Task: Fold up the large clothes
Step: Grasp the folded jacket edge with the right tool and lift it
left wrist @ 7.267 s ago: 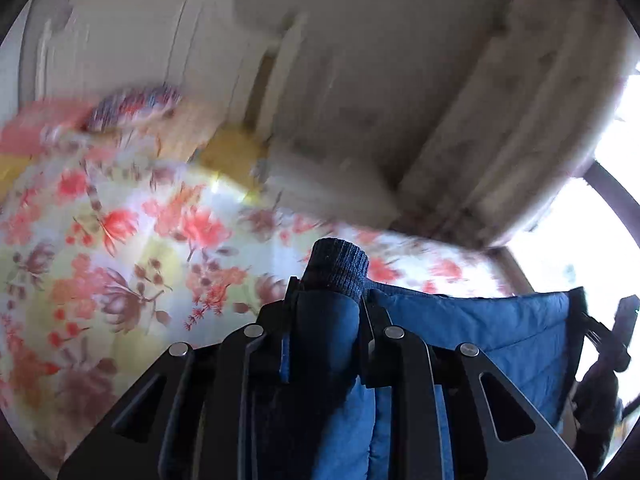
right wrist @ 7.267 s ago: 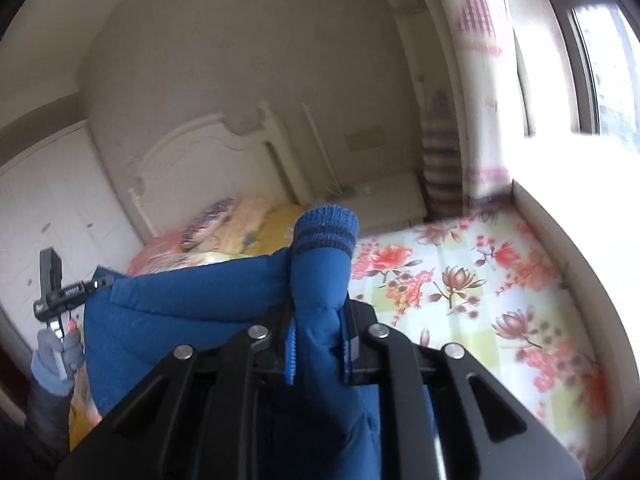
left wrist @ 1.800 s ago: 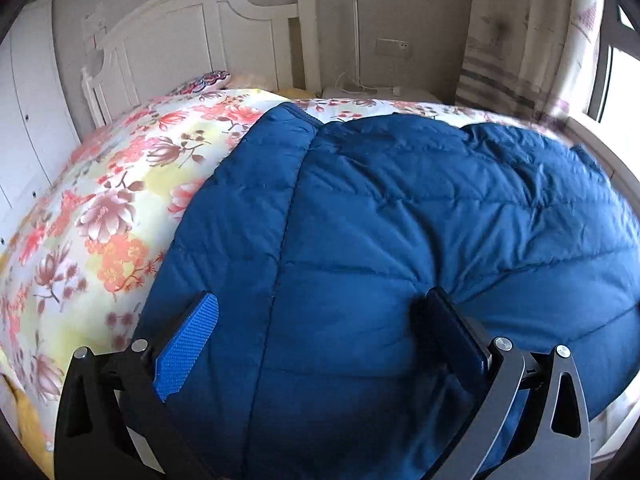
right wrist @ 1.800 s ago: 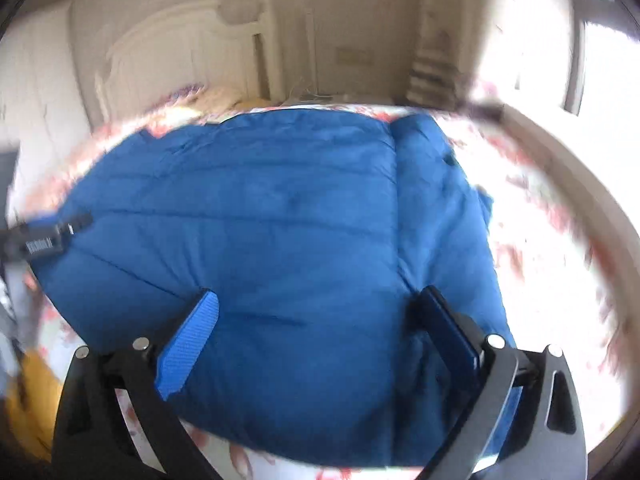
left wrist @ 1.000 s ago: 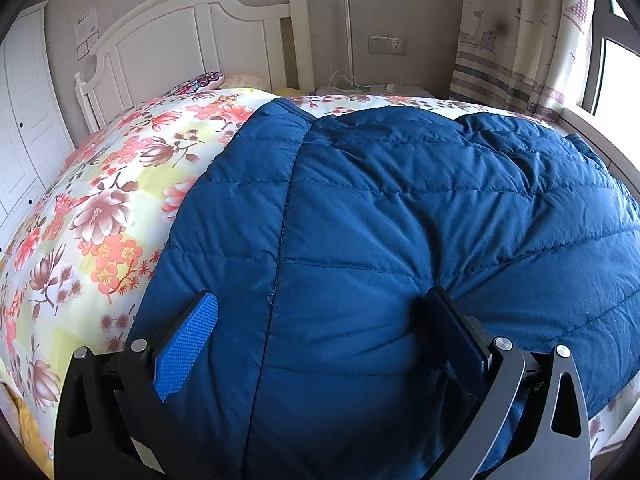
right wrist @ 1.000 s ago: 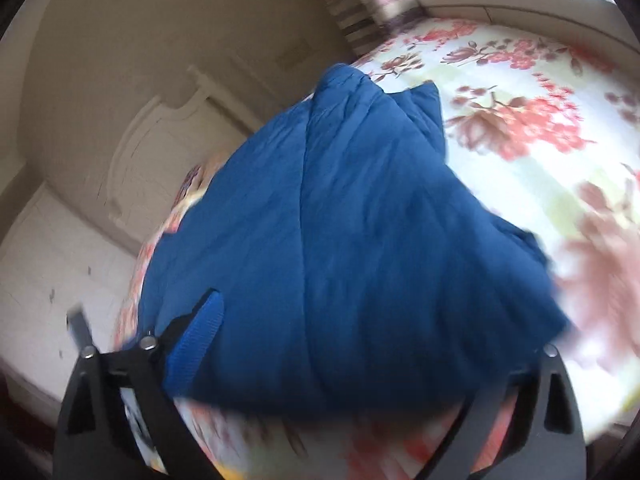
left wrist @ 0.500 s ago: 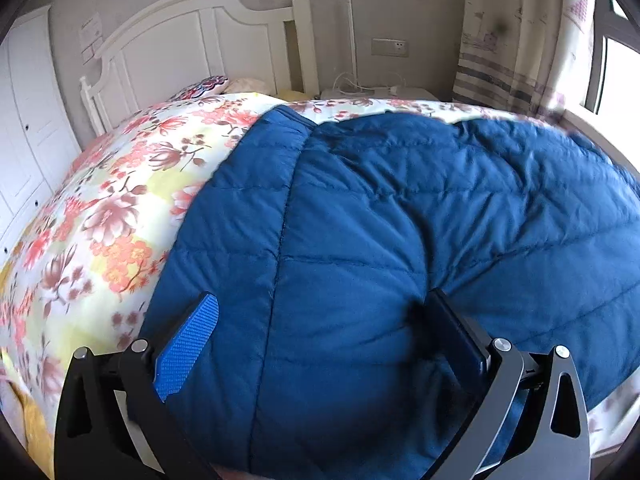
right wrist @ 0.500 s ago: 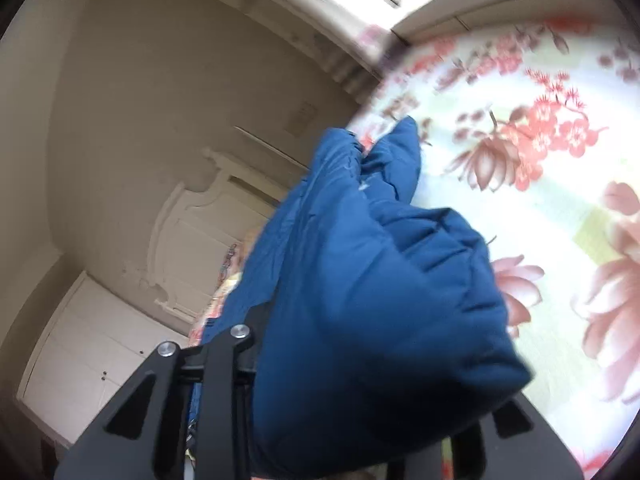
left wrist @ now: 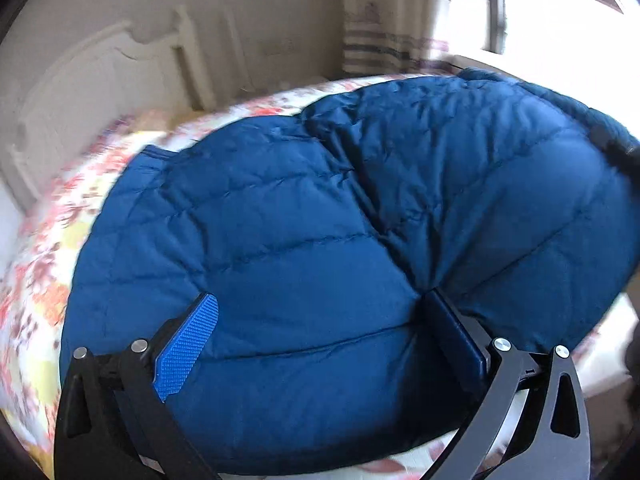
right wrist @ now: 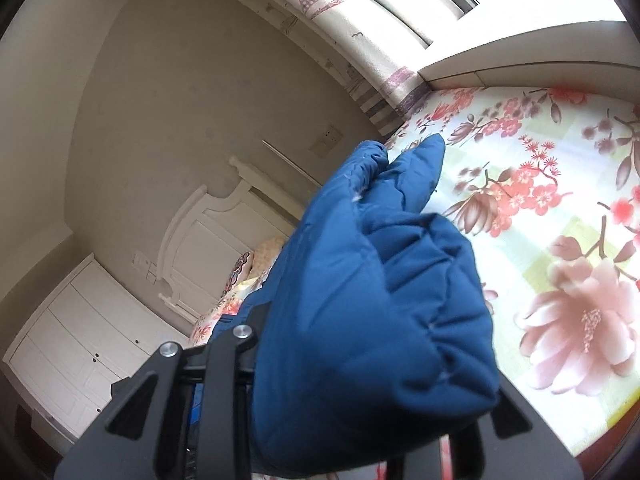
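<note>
Quilted blue padded jacket [left wrist: 320, 240] on floral bedsheet [right wrist: 560, 200]: my right gripper [right wrist: 360, 420] clamps its bunched edge; my left gripper [left wrist: 320, 344] spread wide above it.

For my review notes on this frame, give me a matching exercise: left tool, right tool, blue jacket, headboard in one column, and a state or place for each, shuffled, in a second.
Column one:
1. left tool
2. right tool
3. blue jacket
4. headboard

Column two:
A. white, against the wall at the head of the bed
B. shut on a bunched fold of padded fabric
C. open, fingers spread over the quilted surface
D. spread over the floral bedspread, one side lifted

Pairs: 1-C, 2-B, 3-D, 4-A
</note>
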`<state>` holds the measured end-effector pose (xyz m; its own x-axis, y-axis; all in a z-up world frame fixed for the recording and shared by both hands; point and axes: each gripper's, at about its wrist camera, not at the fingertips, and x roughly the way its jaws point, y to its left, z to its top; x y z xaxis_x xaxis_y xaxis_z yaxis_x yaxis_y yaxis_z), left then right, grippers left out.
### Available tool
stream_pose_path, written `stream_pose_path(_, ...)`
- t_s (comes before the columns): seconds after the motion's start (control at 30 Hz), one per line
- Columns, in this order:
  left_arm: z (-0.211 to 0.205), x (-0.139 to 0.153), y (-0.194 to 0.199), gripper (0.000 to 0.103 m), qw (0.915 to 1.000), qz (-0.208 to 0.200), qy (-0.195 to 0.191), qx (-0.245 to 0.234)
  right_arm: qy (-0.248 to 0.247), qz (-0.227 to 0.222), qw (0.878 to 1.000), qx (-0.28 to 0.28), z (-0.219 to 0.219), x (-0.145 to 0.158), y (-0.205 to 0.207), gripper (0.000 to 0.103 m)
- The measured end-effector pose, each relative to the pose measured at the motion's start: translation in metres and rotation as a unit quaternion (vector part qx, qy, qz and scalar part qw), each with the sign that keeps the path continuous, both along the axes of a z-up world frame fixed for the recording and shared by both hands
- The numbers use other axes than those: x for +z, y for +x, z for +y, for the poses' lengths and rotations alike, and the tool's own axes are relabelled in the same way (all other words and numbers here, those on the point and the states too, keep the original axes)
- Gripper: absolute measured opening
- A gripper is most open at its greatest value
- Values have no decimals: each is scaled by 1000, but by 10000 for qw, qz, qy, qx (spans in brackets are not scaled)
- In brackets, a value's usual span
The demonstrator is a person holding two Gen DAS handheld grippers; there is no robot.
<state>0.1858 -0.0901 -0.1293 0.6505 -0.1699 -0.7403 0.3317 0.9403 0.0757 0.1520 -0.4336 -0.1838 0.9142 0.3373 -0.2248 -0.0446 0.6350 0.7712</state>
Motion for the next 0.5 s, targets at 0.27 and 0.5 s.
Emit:
stream_pose_path(0.27,30,49,97,99,9953,-111,-488,831,-542,-108,9984,-157,16,19,-8,27)
stream_pose_path(0.5,14,5,109,99,9991,250,-282,181,-1865,-289,9817,-253,69,71,-8,27)
